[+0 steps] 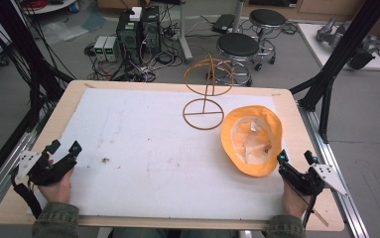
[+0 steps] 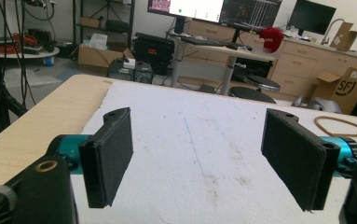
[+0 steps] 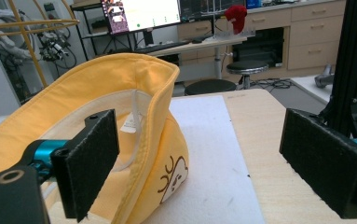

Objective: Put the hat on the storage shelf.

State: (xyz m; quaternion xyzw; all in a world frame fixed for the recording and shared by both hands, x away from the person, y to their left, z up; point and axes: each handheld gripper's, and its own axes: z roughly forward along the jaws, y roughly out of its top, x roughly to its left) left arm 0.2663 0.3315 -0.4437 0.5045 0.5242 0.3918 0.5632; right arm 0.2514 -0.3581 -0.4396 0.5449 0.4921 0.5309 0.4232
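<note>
Your right gripper point(image 1: 296, 159) stands wide open and empty, with the yellow hat point(image 1: 251, 139) lying brim-up just ahead and to its left. Your left gripper point(image 1: 64, 147), equally open and empty, is well apart. Beyond stands the wire hat stand point(image 1: 205, 91).

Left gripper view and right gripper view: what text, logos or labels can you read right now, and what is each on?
"SF": on the cardboard box at the far right in the left gripper view.
Monitor screen text: too small and blurred to read.
White tag inside the yellow hat: print unreadable.
The hat's brown drawn mark is a picture, not lettering.
</note>
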